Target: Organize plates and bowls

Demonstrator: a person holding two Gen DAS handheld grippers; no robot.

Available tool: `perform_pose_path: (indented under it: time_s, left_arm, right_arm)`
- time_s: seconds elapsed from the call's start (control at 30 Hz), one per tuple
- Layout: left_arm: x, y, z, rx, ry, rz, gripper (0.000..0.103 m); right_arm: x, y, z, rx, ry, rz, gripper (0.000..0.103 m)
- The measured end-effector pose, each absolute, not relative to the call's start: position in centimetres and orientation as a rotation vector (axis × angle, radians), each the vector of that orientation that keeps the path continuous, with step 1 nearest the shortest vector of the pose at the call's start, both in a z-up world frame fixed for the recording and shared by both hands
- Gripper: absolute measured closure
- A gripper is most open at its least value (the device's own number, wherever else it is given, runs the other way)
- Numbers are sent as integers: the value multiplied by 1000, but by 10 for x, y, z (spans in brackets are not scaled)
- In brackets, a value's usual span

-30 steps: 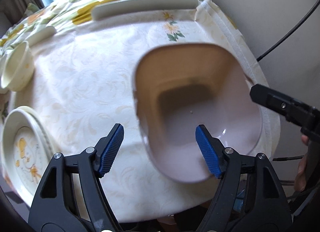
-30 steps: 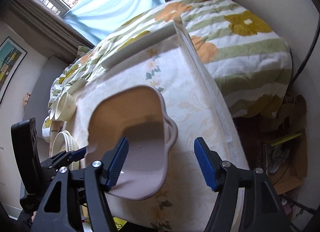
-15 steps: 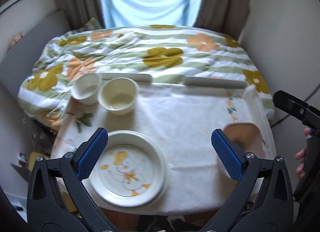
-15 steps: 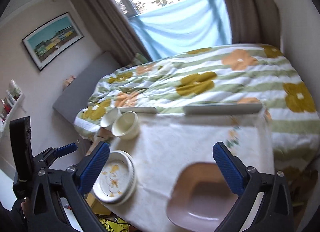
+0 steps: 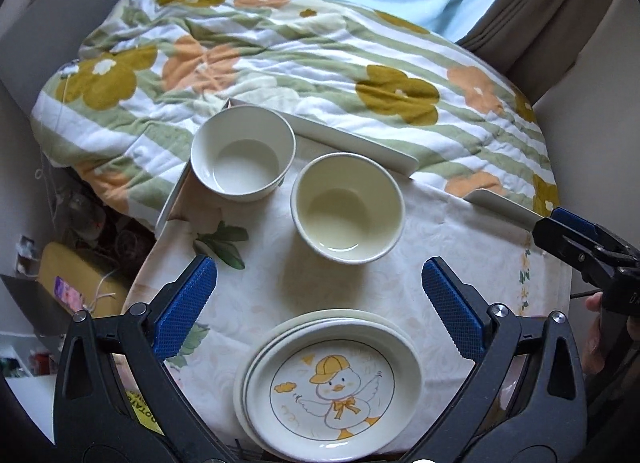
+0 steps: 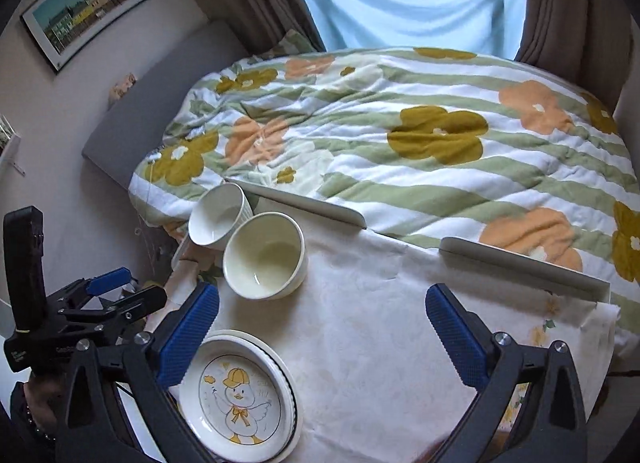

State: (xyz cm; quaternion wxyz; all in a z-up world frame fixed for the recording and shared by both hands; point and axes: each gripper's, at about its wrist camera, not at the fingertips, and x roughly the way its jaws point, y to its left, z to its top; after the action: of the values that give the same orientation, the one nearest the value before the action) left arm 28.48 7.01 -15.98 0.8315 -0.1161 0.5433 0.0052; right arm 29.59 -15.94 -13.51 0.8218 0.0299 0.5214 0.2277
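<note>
A stack of cream plates, the top one printed with a duck, sits at the table's near edge; it also shows in the right wrist view. A cream bowl stands behind it, with a white bowl to its left at the far left corner. Both show in the right wrist view, cream and white. My left gripper is open and empty, above the gap between plates and cream bowl. My right gripper is open and empty over the bare tablecloth. The pink square bowl is out of view.
The table has a white floral cloth and raised white rim bars. A bed with a flowered quilt lies right behind it. Clutter lies on the floor to the left. A wall stands on the right.
Both grippers have lifted away from the pink square bowl and swung left. The pink bowl has left both views. The plates and the two bowls now fill the views. Both jaws stay open.
</note>
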Motion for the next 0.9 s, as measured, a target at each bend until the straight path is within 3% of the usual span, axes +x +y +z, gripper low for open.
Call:
perform_pose_path:
  time_s: [0.23, 0.43, 0.57, 0.67, 0.77, 0.87, 0.9]
  left_arm:
    - [333, 89, -224, -300, 1270, -4, 17]
    - [358, 92, -261, -320, 1336, -44, 38]
    - [363, 89, -276, -337, 1368, -78, 59]
    - [364, 87, -281, -334, 1363, -90, 70]
    - [365, 85, -281, -330, 1353, -107, 80]
    - [365, 83, -280, -304, 1349, -113, 82]
    - [366, 81, -280, -294, 1349, -112, 82]
  right_arm:
    - [340, -109, -194, 15, 1235, 508, 3]
    - [359, -85, -243, 20, 1370, 510, 36]
    - [362, -80, -261, 41, 1428, 497, 54]
    - [361, -79, -267, 50, 1451, 492, 72]
    - [359, -78, -267, 27, 1445, 478, 73]
    - [358, -72, -266, 50, 1446, 499, 87]
    - [357, -70, -265, 32, 1442, 492, 87]
